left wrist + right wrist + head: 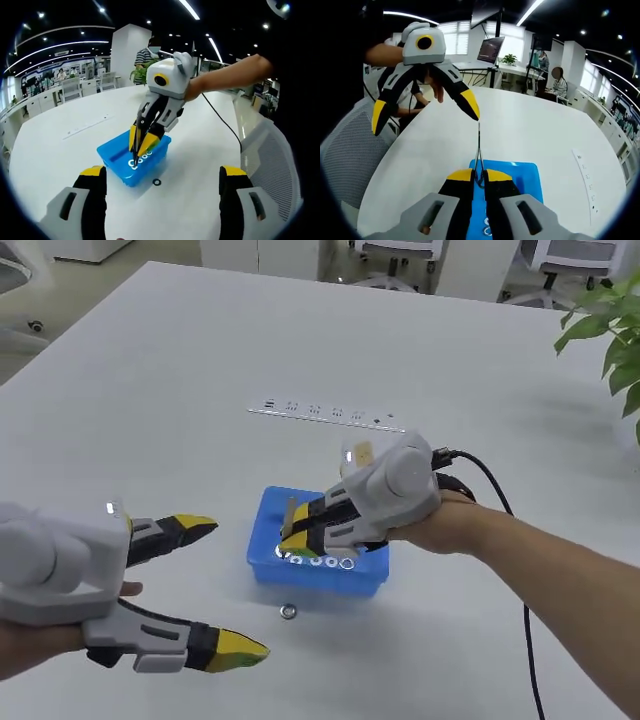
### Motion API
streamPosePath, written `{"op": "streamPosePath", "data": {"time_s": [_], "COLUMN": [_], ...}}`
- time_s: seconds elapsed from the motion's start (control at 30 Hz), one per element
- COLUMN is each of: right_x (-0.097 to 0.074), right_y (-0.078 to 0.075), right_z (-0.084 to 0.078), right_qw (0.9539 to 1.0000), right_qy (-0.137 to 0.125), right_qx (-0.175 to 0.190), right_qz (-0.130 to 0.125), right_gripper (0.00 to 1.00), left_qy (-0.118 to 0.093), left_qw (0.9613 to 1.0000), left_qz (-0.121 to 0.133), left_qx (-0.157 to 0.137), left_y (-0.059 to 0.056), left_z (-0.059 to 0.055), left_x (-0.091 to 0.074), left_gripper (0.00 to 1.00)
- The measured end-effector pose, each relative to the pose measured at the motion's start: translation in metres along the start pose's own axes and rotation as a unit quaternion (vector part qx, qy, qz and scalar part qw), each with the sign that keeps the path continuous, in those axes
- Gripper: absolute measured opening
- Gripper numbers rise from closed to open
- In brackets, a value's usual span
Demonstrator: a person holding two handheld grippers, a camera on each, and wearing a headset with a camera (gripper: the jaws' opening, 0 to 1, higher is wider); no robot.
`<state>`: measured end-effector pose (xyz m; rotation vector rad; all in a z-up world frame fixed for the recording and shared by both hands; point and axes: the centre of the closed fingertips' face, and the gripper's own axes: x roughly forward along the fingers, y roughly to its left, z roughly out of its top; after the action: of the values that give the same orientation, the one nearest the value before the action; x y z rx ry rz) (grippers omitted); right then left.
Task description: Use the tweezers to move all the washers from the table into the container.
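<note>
A blue container (262, 532) sits mid-table with several washers (317, 561) along its near wall. One loose washer (288, 612) lies on the table just in front of it. My right gripper (297, 528) hovers over the container, shut on thin tweezers (478, 145) that point down into the container (522, 187). In the left gripper view the tweezers (135, 156) reach the washers inside the container (117, 155). My left gripper (235, 587) stands open and holds nothing, left of the container; the loose washer (157, 182) lies ahead of it.
A white power strip (325, 412) lies beyond the container. A black cable (500, 502) trails from the right gripper across the table's right side. Green plant leaves (610, 330) hang over the far right edge. Office chairs stand behind the table.
</note>
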<state>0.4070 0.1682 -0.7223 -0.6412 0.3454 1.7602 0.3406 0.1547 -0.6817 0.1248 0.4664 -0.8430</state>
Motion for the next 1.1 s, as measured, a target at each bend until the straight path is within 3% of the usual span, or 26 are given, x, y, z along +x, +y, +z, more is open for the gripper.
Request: {"op": "streamPosePath", "data": {"time_s": [0.87,1.1], "right_x": [0.026,0.030], "right_y": [-0.011,-0.012], "right_z": [-0.023,-0.026], "right_qw": [0.9997,0.9996], "right_qy": [0.009,0.008], "right_qx": [0.022,0.025], "right_qz": [0.010,0.013], "right_gripper": [0.09,0.09], "left_qy": [0.007,0.015], "left_qw": [0.9998,0.9994], "left_qz": [-0.013,-0.016], "left_qx": [0.010,0.025], "left_y": [0.022,0.033], "left_z": [0.003,0.003], "left_x": [0.017,0.022], "left_gripper": [0.89,0.80]}}
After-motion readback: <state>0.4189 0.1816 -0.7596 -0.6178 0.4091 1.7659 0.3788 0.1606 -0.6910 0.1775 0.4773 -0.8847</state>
